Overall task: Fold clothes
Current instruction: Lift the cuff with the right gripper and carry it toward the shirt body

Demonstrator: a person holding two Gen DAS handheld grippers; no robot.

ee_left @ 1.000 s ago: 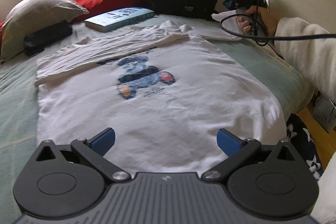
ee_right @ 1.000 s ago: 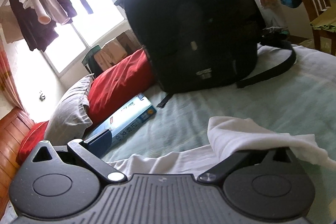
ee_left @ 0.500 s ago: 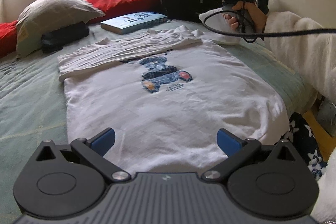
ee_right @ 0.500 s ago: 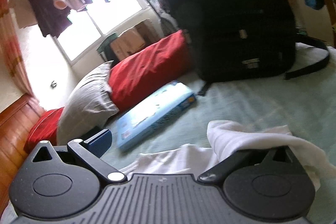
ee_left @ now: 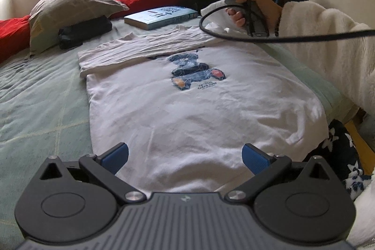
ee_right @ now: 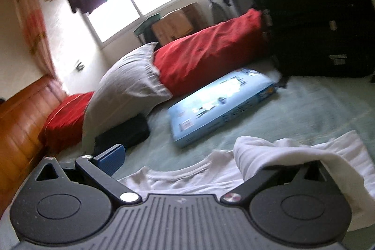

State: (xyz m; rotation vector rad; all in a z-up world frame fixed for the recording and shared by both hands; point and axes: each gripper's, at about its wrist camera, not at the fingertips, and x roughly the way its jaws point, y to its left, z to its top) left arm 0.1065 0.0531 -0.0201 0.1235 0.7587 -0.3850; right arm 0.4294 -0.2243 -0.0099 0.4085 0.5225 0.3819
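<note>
Left wrist, shirt: the white T-shirt (ee_left: 187,109) lay flat on the bed (ee_left: 42,95), far side folded in.
Left wrist, your left gripper (ee_left: 185,156): fingers wide, empty, over the hem.
Right wrist, your right gripper (ee_right: 208,161): fingers spread; sleeve (ee_right: 281,151) draped over the right one, unpinched.
Handling: light, limp; probably pinch hem and shoulder corners.
</note>
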